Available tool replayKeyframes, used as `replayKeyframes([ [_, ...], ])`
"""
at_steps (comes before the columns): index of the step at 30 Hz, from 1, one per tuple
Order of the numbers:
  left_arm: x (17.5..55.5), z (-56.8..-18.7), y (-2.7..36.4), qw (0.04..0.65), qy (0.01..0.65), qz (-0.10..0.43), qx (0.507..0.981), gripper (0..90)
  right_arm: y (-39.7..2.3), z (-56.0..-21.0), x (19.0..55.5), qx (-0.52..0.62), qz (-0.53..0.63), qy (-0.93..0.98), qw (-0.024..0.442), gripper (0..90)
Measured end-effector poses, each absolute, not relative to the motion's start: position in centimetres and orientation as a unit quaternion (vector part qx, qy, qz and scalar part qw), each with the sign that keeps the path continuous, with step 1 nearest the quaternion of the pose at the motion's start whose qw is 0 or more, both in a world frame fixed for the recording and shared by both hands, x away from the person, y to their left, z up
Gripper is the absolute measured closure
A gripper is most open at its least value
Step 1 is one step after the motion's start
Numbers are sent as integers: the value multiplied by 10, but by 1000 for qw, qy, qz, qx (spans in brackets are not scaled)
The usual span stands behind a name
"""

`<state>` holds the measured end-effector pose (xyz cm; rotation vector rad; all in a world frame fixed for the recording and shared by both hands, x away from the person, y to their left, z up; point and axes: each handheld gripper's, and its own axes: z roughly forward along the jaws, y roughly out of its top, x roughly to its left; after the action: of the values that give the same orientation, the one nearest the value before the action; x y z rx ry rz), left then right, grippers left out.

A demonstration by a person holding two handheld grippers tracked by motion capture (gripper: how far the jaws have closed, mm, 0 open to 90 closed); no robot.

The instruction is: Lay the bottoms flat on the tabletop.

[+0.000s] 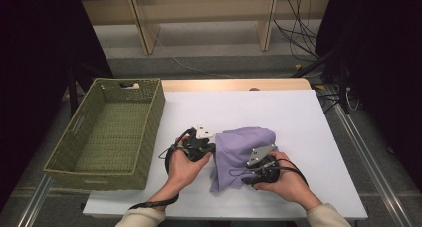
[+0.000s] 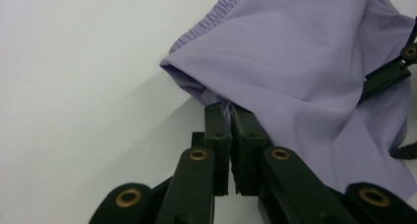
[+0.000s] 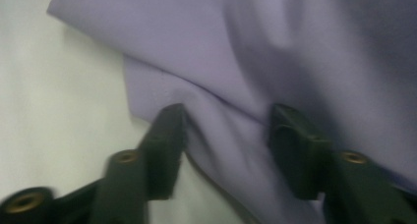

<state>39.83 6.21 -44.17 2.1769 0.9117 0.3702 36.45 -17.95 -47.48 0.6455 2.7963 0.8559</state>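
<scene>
High view: lilac cloth (image 1: 242, 150) bunched on white table (image 1: 298, 117), front centre, between the two hands. Long axis running roughly near-to-far, waistband end far, loose tail hanging toward front edge. Left gripper (image 1: 201, 148) at cloth's left edge, touching. Right gripper (image 1: 263, 168) on the near right part of the cloth, lying over the fabric. Green basket (image 1: 107, 132) well to the left, empty, nearer the left hand. No contact between basket and cloth.

Left gripper view: jaws together, clamped on a thin fold of cloth (image 2: 314, 71) at its edge; fabric pinched between pads, rest spreading away up and right. Gathered elastic band visible at top. Right gripper's tip (image 2: 393, 71) showing at far right edge against the cloth. Bare table on the left.

Right gripper view: blurred. Jaws apart, about half spread, cloth (image 3: 275, 52) lying between and beyond them; pads not pressing on it. Fold ridge running slantwise across the gap. Table (image 3: 54, 130) at left.

Judgement: left side already secured, right side not yet. Cloth directly ahead of and under right jaws, so next move likely a close on that fold, then lift or fold with both hands. Risk: grabbing one layer only, or the fold slipping out.
</scene>
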Motion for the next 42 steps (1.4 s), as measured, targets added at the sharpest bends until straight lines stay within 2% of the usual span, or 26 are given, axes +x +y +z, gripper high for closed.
replayKeyframes([
  [4,398,-441,61,364,349,147,851,859,-176,-474,364,217,284,932,61,771],
  [7,397,-441,60,361,344,151,854,859,-175,-473,365,220,284,932,48,863],
  [10,396,-442,60,359,337,150,857,858,-175,-471,364,217,280,934,45,879],
  [24,369,-443,62,328,278,135,893,794,-175,-461,316,164,269,947,-65,882],
  [27,366,-438,69,337,286,136,887,711,-175,-462,304,154,265,947,-95,882],
  [30,367,-433,76,331,296,141,885,552,-174,-462,297,138,263,947,-125,880],
  [33,371,-431,81,345,323,131,872,438,-175,-460,297,128,260,948,-132,845],
  [37,379,-429,81,358,337,125,862,349,-183,-447,308,153,319,929,-106,637],
  [38,381,-428,80,358,337,121,862,335,-186,-443,312,169,338,921,-92,574],
  [42,390,-429,73,359,345,110,860,310,-206,-427,334,224,377,898,-9,442],
])
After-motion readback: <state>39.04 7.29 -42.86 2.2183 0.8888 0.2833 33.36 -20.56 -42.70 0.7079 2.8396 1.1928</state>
